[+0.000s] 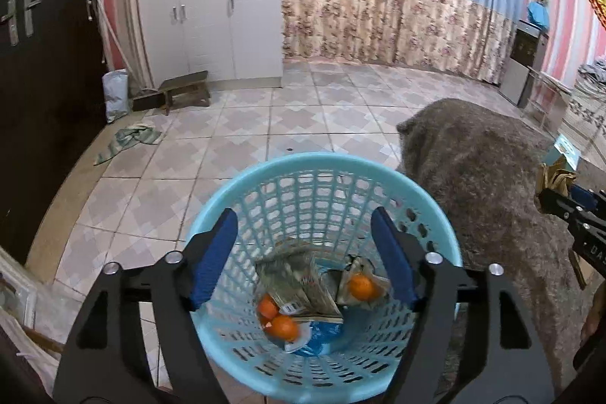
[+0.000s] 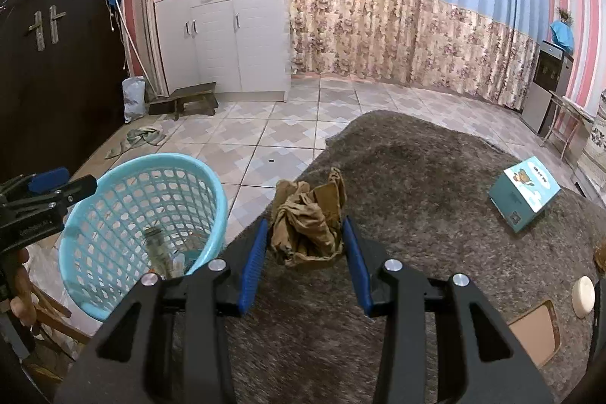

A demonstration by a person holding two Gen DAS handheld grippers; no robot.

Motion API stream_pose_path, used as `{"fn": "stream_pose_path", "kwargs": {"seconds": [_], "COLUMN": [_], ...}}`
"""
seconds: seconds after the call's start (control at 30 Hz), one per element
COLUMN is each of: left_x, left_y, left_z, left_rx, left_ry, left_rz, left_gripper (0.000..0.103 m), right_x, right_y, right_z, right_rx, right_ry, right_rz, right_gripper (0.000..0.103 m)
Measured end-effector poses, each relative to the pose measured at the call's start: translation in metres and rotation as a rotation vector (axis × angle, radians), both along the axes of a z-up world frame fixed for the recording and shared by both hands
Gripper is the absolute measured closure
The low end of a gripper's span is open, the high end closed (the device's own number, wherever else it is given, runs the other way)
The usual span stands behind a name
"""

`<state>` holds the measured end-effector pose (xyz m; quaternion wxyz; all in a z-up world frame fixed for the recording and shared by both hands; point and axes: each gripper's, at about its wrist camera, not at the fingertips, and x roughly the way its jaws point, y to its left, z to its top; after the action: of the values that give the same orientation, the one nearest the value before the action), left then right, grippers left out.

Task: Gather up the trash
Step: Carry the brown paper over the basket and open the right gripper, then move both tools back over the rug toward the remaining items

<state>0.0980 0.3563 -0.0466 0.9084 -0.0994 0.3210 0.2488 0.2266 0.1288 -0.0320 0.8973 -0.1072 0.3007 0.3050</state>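
We are gripping crumpled brown paper (image 2: 306, 226) in the right tool (image 2: 306, 245) beside the basket (image 2: 212, 177): light, soft, squashing. Left tool (image 1: 303, 252) is hanging released above the basket.

A crumpled brown paper wad (image 2: 308, 228) is pinched above the grey shaggy rug. The light-blue plastic lattice basket (image 1: 265, 173) stands upright, holding orange fruits (image 1: 285, 327) and wrappers (image 1: 299, 286).

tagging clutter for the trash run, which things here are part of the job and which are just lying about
Part of the job:
- blue basket with wrappers and oranges in it
- crumpled brown paper in the right gripper
- left gripper, open over the basket

Just lying about:
- stool
- floor cloth
- white cabinet
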Motion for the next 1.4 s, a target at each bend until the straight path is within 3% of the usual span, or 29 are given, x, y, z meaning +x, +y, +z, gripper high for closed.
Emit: {"fn": "stream_pose_path", "kwargs": {"seconds": [0.23, 0.53, 0.73, 0.83, 1.17, 1.4], "left_x": [-0.025, -0.040, -0.041, -0.041, -0.044, -0.041], "left_y": [0.023, 0.034, 0.035, 0.033, 0.008, -0.026], "left_z": [0.004, 0.006, 0.005, 0.006, 0.016, 0.029], "left_rx": [-0.008, 0.039, 0.041, 0.046, 0.055, 0.054], "left_ry": [-0.035, -0.033, -0.028, -0.031, -0.047, -0.059], "left_rz": [0.101, 0.163, 0.170, 0.170, 0.163, 0.131], "left_gripper": [0.014, 0.010, 0.010, 0.010, 0.008, 0.006], "right_x": [-0.008, -0.020, -0.026, -0.025, -0.017, -0.013], "right_y": [0.031, 0.090, 0.104, 0.101, 0.055, -0.002], "right_z": [-0.002, -0.017, -0.024, -0.025, -0.013, 0.010], "right_rx": [-0.004, -0.032, -0.046, -0.051, -0.028, -0.002], "right_ry": [-0.006, 0.023, 0.001, 0.000, -0.015, -0.056], "right_rz": [0.069, 0.178, 0.216, 0.211, 0.142, 0.077], "right_gripper": [0.062, 0.062, 0.051, 0.032, 0.019, 0.014]}}
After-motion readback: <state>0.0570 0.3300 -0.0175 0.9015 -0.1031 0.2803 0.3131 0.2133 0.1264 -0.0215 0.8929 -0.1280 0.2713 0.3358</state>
